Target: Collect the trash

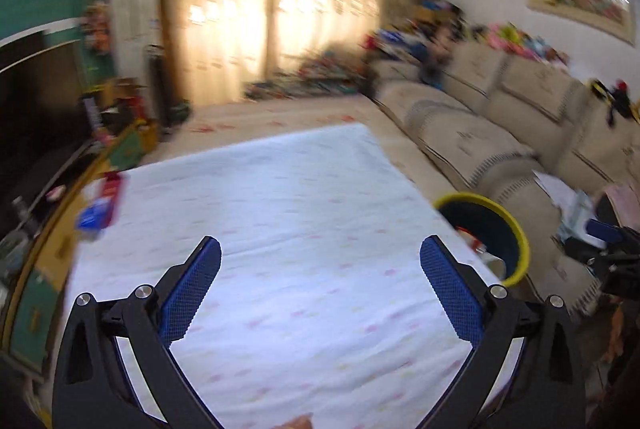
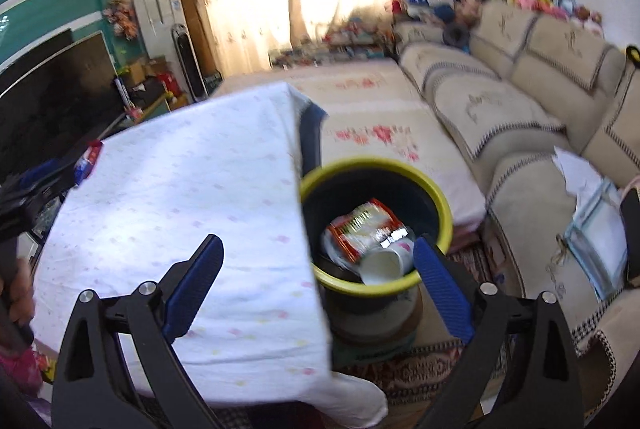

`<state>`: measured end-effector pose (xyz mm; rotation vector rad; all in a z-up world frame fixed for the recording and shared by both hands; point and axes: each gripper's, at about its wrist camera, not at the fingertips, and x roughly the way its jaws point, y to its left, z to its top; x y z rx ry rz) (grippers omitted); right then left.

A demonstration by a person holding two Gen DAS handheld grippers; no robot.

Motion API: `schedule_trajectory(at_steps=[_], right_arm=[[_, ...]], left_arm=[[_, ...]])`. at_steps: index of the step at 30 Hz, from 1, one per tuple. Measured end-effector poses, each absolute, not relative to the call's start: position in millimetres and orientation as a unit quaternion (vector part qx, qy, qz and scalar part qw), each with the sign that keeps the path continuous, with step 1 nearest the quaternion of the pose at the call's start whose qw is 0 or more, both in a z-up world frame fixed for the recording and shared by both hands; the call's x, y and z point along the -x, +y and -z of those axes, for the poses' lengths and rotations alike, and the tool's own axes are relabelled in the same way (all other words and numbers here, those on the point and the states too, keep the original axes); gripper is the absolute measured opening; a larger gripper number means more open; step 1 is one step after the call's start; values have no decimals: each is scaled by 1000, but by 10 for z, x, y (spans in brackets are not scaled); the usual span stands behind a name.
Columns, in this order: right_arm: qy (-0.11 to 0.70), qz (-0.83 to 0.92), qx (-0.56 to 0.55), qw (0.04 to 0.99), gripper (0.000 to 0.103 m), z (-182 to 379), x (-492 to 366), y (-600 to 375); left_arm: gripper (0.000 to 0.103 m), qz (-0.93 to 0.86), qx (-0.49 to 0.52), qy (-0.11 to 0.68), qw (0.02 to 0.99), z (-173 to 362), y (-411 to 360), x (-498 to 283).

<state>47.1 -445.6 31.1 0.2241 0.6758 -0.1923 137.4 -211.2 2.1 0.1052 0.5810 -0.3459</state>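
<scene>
A dark bin with a yellow rim (image 2: 436, 205) stands at the right edge of the white-clothed table (image 2: 180, 189). Inside it lie a red and white snack wrapper (image 2: 366, 227) and a white paper cup (image 2: 386, 261). My right gripper (image 2: 318, 253) is open and empty, above the table's edge and the bin. My left gripper (image 1: 320, 257) is open and empty over the table (image 1: 280, 229). The bin (image 1: 516, 229) shows at its right. A red and blue carton (image 1: 102, 207) lies at the table's far left edge, also in the right wrist view (image 2: 88, 159).
A beige sofa (image 2: 520, 97) runs along the right, with papers (image 2: 592, 213) on its near seat. A dark TV (image 2: 52, 101) and a cluttered low cabinet (image 1: 48, 257) stand left. A flowered rug (image 2: 372, 133) lies beyond the table. Curtains (image 1: 272, 13) cover the far wall.
</scene>
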Motion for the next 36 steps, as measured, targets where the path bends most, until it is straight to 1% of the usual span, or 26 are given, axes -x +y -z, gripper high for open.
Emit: schedule_trajectory(at_steps=[5,12,21,36], right_arm=[[301,92,-87,945,93,-509,-381,-4178],[290,105,-51,950,95,-548,-253,-3887],[294,99,-49,949,95,-496,-131,-3741],[301,98,-54,947,95,-467,-239,-3721]], left_arm=[[98,107,-11,261,959,-120,-1325,-978],[98,61,0,264,963,5,-863,-652],[98,55,14,255,965,0,-761,-455],[98,59,16,265,962,8,-803,-543]])
